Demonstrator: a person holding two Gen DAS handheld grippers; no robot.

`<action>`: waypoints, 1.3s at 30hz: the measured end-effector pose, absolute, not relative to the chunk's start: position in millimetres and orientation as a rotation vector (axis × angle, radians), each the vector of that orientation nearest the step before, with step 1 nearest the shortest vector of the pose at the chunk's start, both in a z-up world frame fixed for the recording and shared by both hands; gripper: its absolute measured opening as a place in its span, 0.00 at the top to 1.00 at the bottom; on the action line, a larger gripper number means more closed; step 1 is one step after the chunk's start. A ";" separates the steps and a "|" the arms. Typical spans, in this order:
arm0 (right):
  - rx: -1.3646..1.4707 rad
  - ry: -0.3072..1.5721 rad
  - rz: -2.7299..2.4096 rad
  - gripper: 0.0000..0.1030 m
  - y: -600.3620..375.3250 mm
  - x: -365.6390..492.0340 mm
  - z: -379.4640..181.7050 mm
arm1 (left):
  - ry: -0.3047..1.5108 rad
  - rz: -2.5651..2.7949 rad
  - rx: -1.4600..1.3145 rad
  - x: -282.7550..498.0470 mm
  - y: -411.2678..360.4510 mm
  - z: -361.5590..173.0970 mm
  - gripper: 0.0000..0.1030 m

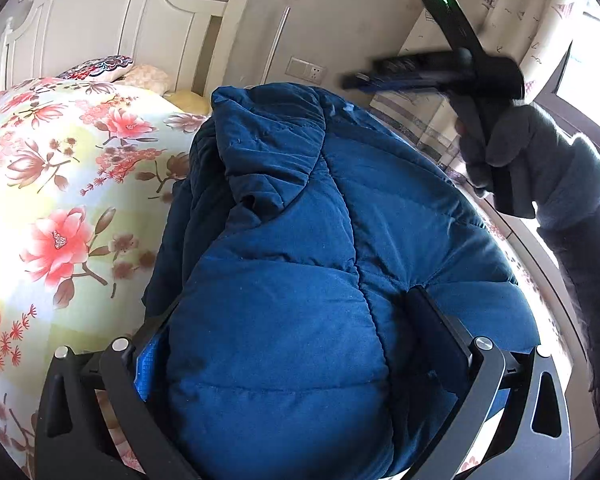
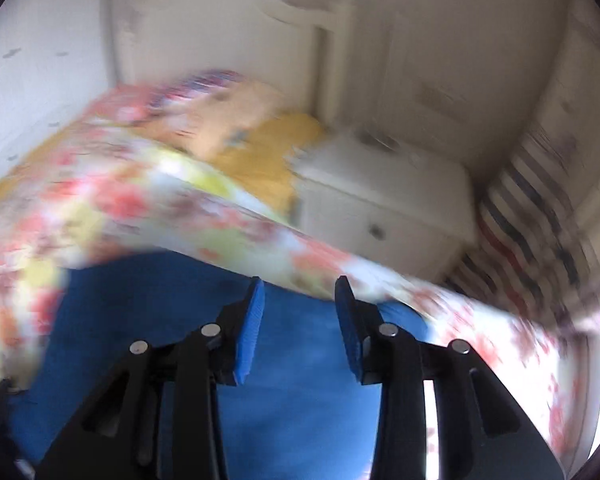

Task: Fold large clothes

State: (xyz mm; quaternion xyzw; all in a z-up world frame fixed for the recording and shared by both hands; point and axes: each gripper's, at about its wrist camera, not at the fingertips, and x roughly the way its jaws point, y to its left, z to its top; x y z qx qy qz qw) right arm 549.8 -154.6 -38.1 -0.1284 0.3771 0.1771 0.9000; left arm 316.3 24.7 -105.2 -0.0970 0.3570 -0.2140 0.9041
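Blue padded jacket on the bed, left gripper clamped on it

From my left wrist camera: floral quilt (image 1: 60, 184) on the left, white headboard (image 1: 100, 20) behind it; my left gripper (image 1: 292, 344) has its jaws closed around a thick bunch of the blue padded jacket (image 1: 300, 240), which lies piled on the bed. Further right, my right gripper (image 1: 384, 76) hangs above the jacket, held in a grey-gloved hand (image 1: 520, 152). Right wrist view is motion-blurred: jaws apart, blue pads (image 2: 252, 332) empty over the jacket; white nightstand (image 2: 388, 208) beyond
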 end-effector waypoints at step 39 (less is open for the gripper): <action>0.161 0.693 0.414 0.26 -243.4 348.0 -66.9 | 0.763 -0.284 0.019 386.9 -4.0 -2.3 0.04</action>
